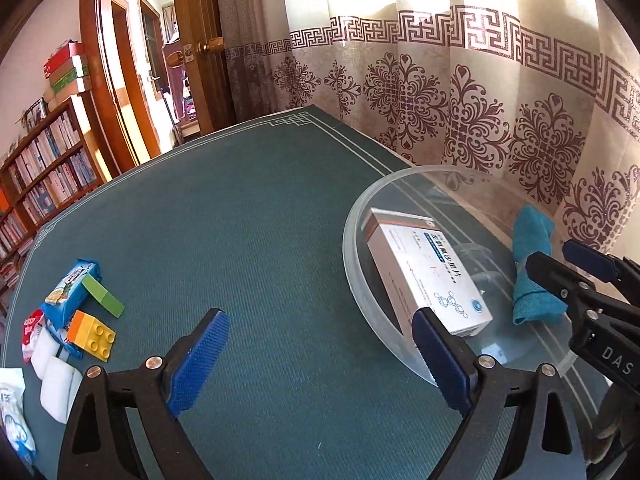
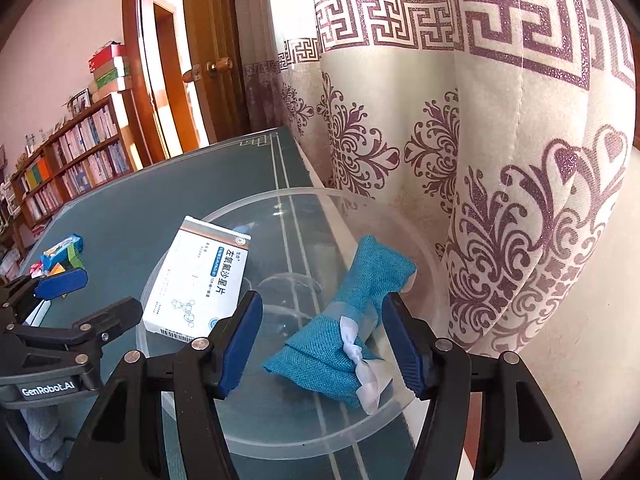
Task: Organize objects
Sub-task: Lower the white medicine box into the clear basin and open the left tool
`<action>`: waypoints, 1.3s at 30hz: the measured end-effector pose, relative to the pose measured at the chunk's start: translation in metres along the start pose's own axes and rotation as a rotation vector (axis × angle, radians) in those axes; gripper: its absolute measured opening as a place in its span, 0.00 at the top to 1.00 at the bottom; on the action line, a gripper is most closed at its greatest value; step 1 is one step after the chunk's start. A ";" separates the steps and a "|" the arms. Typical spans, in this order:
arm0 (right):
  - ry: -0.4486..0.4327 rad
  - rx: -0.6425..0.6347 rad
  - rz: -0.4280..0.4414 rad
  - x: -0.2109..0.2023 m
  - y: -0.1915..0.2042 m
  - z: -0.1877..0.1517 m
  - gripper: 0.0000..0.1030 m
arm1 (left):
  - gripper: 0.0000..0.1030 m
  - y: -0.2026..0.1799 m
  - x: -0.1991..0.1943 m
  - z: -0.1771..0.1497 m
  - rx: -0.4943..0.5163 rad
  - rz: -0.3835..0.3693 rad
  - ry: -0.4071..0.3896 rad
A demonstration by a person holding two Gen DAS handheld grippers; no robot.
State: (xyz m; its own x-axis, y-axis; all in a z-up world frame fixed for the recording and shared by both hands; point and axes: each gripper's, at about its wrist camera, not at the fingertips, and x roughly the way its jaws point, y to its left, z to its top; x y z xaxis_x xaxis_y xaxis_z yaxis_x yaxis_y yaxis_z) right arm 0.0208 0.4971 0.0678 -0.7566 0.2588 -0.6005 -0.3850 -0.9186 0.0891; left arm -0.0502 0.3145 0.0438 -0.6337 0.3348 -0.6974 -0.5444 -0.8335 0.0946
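Two things lie in the clear round plastic bowl (image 2: 192, 408) by the desk's (image 1: 256, 208) curtain-side edge: one white medicine box (image 2: 198, 280) and one teal woven pouch (image 2: 340, 328). Left tool (image 1: 316, 360) is released, holding nothing; right tool (image 2: 324, 344) straddles the pouch, contact unclear. Only the left view shows the snack packets and toy bricks (image 1: 90, 334) clearly.

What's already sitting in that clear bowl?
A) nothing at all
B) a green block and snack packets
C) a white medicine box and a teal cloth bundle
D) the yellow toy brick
C: the white medicine box and teal cloth bundle lie inside the clear bowl.
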 end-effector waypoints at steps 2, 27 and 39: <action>0.000 0.000 0.000 0.000 0.000 0.000 0.38 | 0.07 0.003 0.009 0.004 -0.015 0.013 0.008; -0.015 -0.021 0.072 -0.013 0.026 -0.001 0.38 | 0.00 0.048 -0.026 -0.002 -0.156 0.028 -0.029; -0.011 -0.065 0.123 -0.020 0.056 -0.005 0.38 | 0.00 0.087 -0.045 -0.024 -0.222 0.091 -0.040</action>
State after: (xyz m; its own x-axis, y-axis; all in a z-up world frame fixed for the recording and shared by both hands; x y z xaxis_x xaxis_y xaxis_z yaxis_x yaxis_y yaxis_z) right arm 0.0175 0.4389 0.0807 -0.8019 0.1457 -0.5794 -0.2538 -0.9610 0.1097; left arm -0.0559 0.2161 0.0664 -0.6979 0.2677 -0.6643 -0.3533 -0.9355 -0.0057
